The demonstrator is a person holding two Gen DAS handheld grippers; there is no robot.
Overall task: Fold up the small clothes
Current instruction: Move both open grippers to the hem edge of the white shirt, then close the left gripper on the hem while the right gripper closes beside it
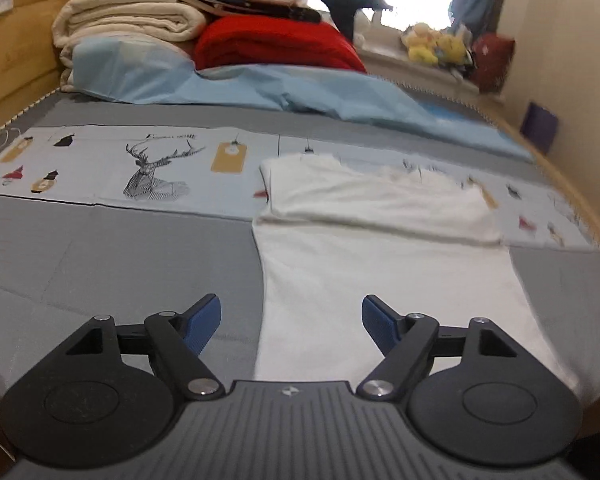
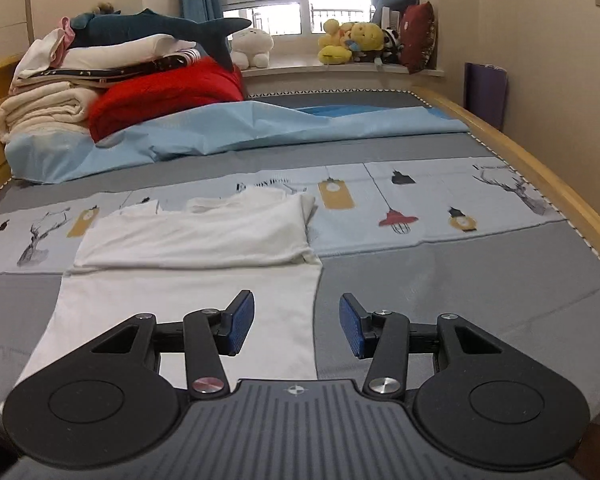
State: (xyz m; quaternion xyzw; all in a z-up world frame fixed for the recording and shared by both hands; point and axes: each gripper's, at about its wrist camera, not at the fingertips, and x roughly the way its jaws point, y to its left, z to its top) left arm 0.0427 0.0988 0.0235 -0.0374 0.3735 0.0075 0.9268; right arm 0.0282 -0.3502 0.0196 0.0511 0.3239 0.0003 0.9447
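Left wrist view shows the left gripper with fingers apart and empty over the near left edge of the white garment, while the right gripper, also spread and empty, straddles its right edge on the grey bed.

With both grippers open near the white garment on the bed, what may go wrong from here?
1. The left gripper and right gripper each straddle a side edge of the white garment; the fingers might pinch the grey bedsheet too.
2. The top part is already folded over; an uneven lift could undo that fold.
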